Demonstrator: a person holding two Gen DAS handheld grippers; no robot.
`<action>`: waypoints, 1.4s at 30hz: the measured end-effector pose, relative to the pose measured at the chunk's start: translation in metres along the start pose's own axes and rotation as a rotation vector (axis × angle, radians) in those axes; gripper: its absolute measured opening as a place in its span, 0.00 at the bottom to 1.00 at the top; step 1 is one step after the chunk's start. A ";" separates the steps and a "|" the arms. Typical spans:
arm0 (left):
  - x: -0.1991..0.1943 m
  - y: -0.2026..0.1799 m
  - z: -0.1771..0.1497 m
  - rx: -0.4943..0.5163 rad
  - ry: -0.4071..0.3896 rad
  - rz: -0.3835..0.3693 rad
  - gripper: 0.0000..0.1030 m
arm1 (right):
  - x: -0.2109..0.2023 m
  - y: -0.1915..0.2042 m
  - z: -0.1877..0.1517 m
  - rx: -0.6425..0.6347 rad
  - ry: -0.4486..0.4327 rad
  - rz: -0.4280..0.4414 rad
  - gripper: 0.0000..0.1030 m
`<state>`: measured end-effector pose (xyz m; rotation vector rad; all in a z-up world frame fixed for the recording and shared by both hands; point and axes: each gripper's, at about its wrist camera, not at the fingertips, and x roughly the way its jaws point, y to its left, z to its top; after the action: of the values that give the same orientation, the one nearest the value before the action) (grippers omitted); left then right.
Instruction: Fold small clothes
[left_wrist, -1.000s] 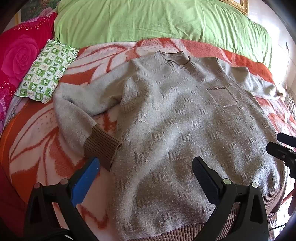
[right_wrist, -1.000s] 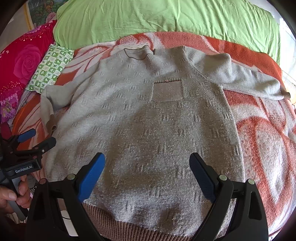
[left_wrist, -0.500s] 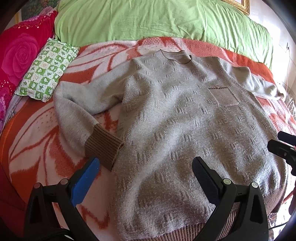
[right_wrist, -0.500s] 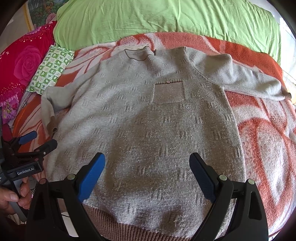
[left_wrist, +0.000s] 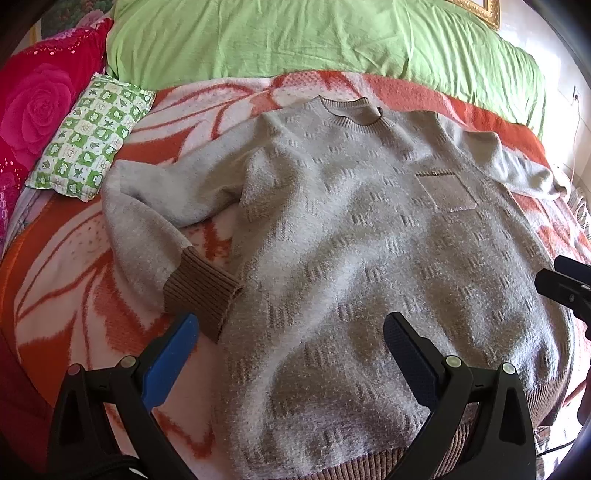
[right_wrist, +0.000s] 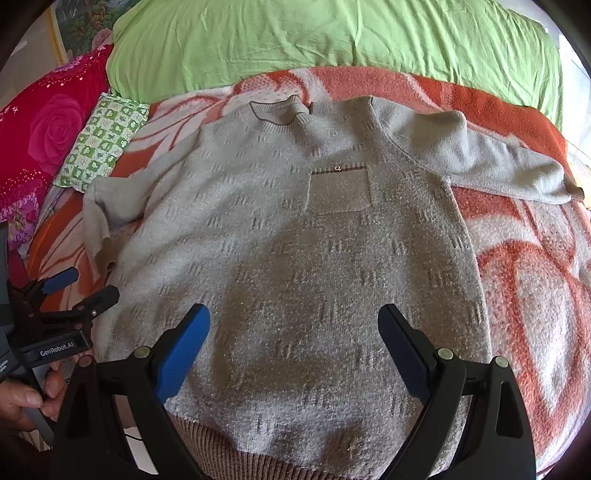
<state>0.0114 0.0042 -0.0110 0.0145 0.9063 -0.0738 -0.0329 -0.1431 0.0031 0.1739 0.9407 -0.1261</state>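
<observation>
A grey knitted sweater (left_wrist: 351, 236) (right_wrist: 295, 258) lies flat, front up, on the bed, with a chest pocket (right_wrist: 340, 190) and a brown ribbed hem nearest me. Its left sleeve is bent back, its brown cuff (left_wrist: 199, 291) beside the body. The right sleeve (right_wrist: 480, 162) stretches out toward the bed's right edge. My left gripper (left_wrist: 290, 332) hovers open above the sweater's lower left part, nothing between its fingers. My right gripper (right_wrist: 293, 325) hangs open over the lower middle of the sweater, also empty. The left gripper (right_wrist: 79, 286) also shows at the left edge of the right wrist view, held by a hand (right_wrist: 26, 400).
The bed carries an orange and white flowered blanket (left_wrist: 74, 266). A green quilt (left_wrist: 314, 40) lies along the far side. A small green checked pillow (left_wrist: 92, 136) and a red rose pillow (left_wrist: 33, 107) sit at the far left.
</observation>
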 end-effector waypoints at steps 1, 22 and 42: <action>0.001 -0.001 0.000 0.007 0.006 0.008 0.98 | 0.001 -0.001 0.000 0.000 0.010 -0.004 0.90; 0.014 -0.015 0.021 0.035 0.019 -0.022 0.98 | 0.005 -0.038 0.005 0.090 -0.036 0.023 0.90; 0.087 -0.035 0.142 -0.002 0.073 -0.053 0.98 | 0.014 -0.305 0.083 0.707 -0.124 -0.054 0.90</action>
<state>0.1741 -0.0417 0.0091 -0.0086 0.9799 -0.1226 -0.0146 -0.4592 0.0114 0.7844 0.7457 -0.5136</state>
